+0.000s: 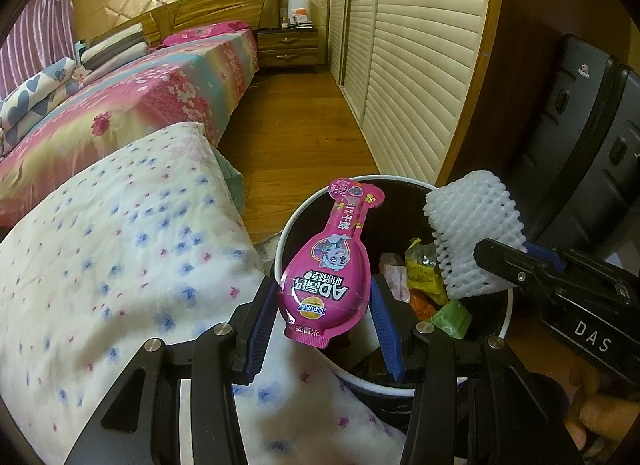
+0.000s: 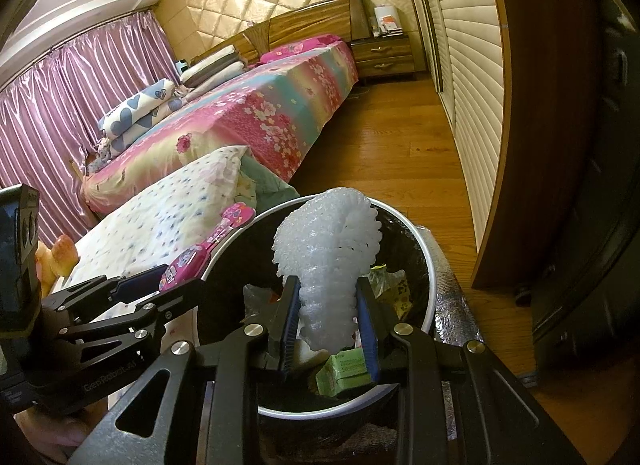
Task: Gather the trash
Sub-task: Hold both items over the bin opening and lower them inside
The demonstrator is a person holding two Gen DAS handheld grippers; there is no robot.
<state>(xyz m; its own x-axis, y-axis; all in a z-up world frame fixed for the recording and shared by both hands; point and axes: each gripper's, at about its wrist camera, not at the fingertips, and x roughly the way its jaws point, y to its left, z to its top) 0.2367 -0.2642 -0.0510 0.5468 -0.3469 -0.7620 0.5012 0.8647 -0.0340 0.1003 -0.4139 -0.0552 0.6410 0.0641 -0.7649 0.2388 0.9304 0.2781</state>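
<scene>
Beside the flowered quilt point(image 1: 120, 249), the left gripper point(image 1: 324, 305) grasps a pink snack packet point(image 1: 328, 281) at the rim of the trash bin point(image 1: 505, 321), while at right the right gripper point(image 2: 328, 329) clamps a white foam net point(image 2: 328, 249) above the litter inside the bin.

warm dim indoor light, bright ceiling glare top-left — fisheye-bent edges, dark corners
</scene>
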